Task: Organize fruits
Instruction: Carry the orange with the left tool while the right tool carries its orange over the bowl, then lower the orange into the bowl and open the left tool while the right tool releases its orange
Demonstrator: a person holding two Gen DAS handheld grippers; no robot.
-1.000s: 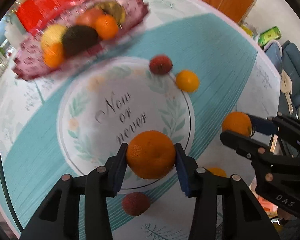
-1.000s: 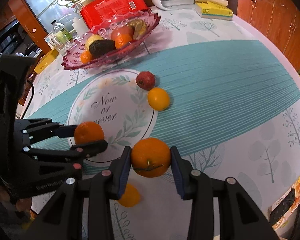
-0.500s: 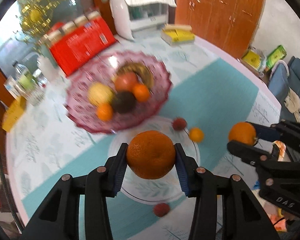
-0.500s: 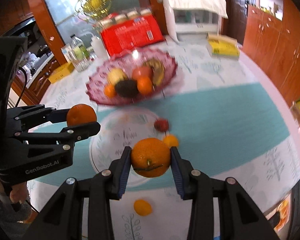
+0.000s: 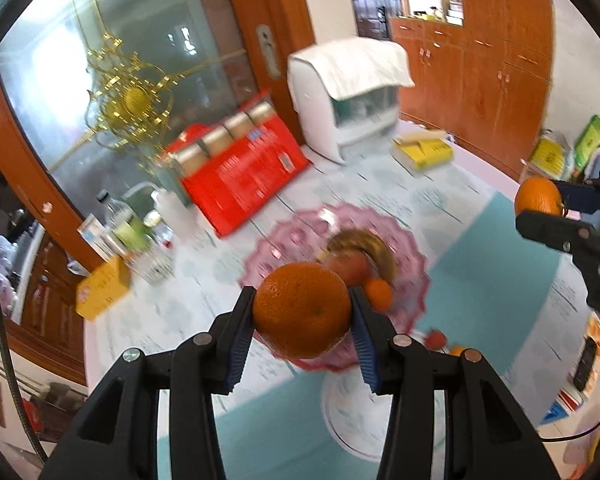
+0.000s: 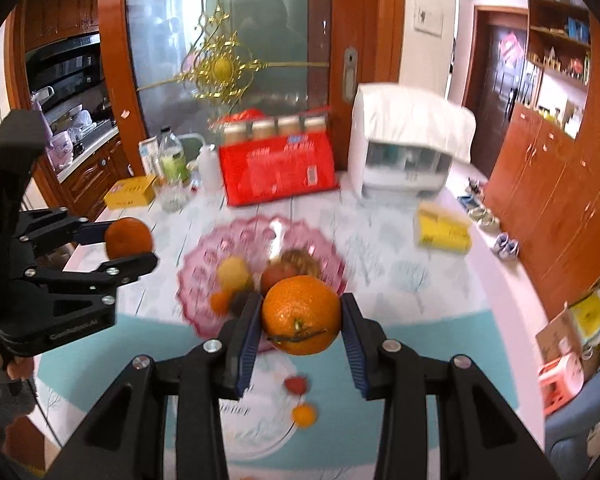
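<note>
**Two oranges aloft, bowl ahead**

I have the left gripper (image 5: pixel 302 322) pinched on an orange (image 5: pixel 302 308), its blue pads pressing the fruit's two sides at about its widest line. The right gripper (image 6: pixel 300 330) is likewise clamped on a second orange (image 6: pixel 301 309), stem end and a thin twig facing my camera. Both fruits sit right between the fingertips, clear of the table (image 6: pixel 400 280).

I judge these as firm, light and round with a slightly waxy, pebbled peel: stiff enough to take a side squeeze, yet liable to roll out if the pads sit off the equator. The present hold across the middle looks the sound one; pressing harder would only bruise the skin.

The pink fruit bowl (image 6: pixel 204 276) lies beyond and below both claws, already holding a yellow fruit, a red one, a small orange one and something brown. From the right wrist view the bowl shows just behind my orange, slightly left. A red lychee-like fruit (image 6: pixel 296 384) and a small tangerine (image 6: pixel 304 415) lie loose on the cloth nearer me.
</note>
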